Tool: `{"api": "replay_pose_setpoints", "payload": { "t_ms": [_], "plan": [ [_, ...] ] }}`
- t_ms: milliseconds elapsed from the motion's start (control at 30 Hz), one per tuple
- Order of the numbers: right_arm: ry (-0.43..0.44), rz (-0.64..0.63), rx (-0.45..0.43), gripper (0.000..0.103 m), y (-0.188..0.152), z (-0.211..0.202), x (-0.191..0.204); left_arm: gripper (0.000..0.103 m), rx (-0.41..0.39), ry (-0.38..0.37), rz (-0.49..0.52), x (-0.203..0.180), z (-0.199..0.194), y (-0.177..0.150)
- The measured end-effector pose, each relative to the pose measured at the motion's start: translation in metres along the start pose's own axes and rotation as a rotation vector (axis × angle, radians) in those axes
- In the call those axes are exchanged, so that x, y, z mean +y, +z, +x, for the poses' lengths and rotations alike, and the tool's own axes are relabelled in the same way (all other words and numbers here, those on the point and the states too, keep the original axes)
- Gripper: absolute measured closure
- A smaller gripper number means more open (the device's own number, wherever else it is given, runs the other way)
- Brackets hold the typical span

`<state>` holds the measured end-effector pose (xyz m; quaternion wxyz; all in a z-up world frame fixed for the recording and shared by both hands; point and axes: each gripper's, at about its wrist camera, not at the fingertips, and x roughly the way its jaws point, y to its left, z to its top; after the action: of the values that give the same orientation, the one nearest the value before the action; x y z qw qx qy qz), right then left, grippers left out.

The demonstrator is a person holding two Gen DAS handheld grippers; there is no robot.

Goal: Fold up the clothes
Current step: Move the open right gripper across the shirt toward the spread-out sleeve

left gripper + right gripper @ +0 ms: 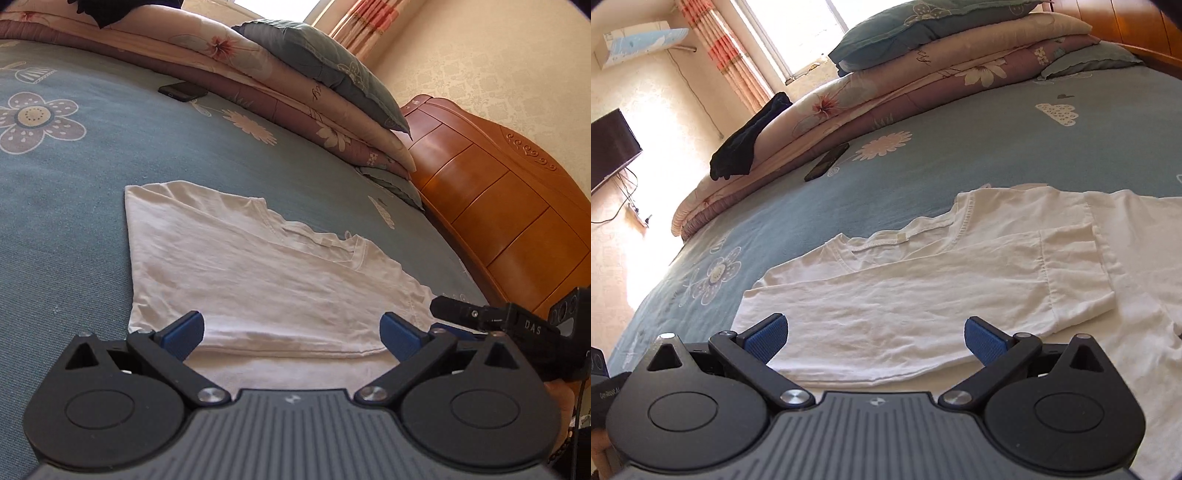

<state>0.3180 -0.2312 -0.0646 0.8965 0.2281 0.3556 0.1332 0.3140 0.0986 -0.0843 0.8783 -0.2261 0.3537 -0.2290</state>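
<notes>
A white T-shirt lies flat on the blue flowered bed sheet, partly folded, collar toward the far side. In the right wrist view the same white T-shirt shows one sleeve and side folded over its body. My left gripper hovers open just above the shirt's near hem, blue pads wide apart, nothing between them. My right gripper is also open above the near hem. The right gripper's body shows at the right edge of the left wrist view.
A stack of folded quilts and pillows lines the far side of the bed. A dark phone lies beside it on the sheet. A dark garment drapes over the quilt. A wooden headboard stands at the right.
</notes>
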Motion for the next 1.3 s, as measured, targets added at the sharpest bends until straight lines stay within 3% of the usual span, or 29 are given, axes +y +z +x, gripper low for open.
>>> {"api": "replay_pose_setpoints", "payload": {
  "t_ms": [33, 133, 267, 433, 633, 800, 967, 1133, 1300],
  "plan": [
    [0.008, 0.016, 0.027, 0.0, 0.001, 0.012, -0.001, 0.002, 0.008, 0.006, -0.025, 0.006, 0.002, 0.0],
    [-0.089, 0.035, 0.088, 0.0, -0.007, 0.033, -0.007, 0.002, 0.024, 0.04, -0.094, 0.021, 0.003, 0.002],
    [-0.127, 0.024, 0.07, 0.0, -0.013, 0.022, 0.001, 0.002, -0.023, 0.042, -0.126, 0.026, -0.013, 0.009],
    [-0.2, -0.203, 0.043, 0.0, -0.009, 0.037, 0.056, 0.002, -0.091, 0.083, -0.094, 0.024, -0.028, 0.015],
    [-0.319, -0.414, 0.138, 0.0, -0.032, 0.094, 0.088, 0.002, -0.063, 0.109, -0.118, 0.032, -0.023, 0.017],
    [-0.328, -0.435, 0.126, 0.0, -0.036, 0.091, 0.089, 0.002, -0.084, 0.106, -0.132, 0.037, -0.03, 0.02],
    [-0.243, -0.443, 0.11, 0.0, -0.035, 0.086, 0.108, 0.002, -0.09, 0.122, -0.145, 0.04, -0.031, 0.021],
    [-0.277, -0.505, 0.154, 0.0, -0.053, 0.112, 0.126, 0.002, -0.083, 0.132, -0.131, 0.039, -0.03, 0.02],
    [-0.23, -0.498, 0.126, 0.0, -0.048, 0.101, 0.132, 0.002, -0.091, 0.131, -0.134, 0.04, -0.033, 0.021]
  ]
}}
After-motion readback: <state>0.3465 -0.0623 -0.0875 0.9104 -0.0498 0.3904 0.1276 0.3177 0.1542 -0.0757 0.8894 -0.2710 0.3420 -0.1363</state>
